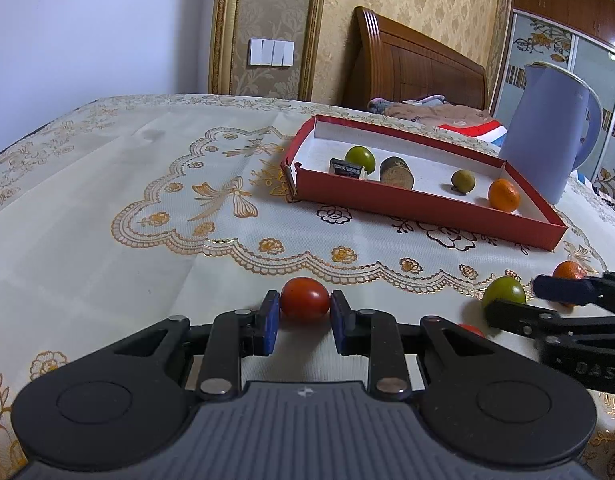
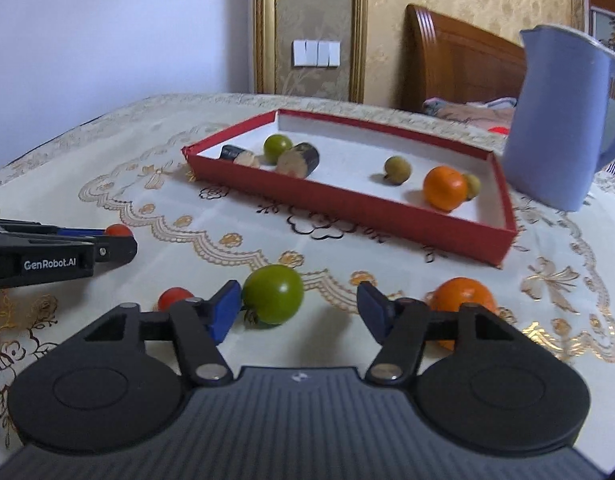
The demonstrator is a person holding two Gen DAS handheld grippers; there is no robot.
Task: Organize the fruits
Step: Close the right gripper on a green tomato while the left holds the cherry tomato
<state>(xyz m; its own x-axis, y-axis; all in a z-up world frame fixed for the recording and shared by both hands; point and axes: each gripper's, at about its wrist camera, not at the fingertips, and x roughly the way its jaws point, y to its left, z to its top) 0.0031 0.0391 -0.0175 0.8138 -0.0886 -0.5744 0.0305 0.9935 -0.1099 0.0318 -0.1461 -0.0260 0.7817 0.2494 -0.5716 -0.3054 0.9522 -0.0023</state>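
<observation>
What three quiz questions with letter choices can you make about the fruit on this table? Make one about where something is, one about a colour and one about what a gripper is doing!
1. Where is the jug?
A. inside the box
B. on the table beside the box
C. on the bed

2. What colour is the fruit between the right gripper's fingers?
A. green
B. purple
C. white

3. What is the left gripper doing?
A. hanging wide open
B. holding the jug
C. squeezing a red fruit

Answers:
1. B, as the jug stands on the cloth by the right end of the red box.
2. A, as a green fruit sits between the pads of the right gripper, with a gap on one side.
3. C, as both pads of the left gripper press the red fruit.
</observation>
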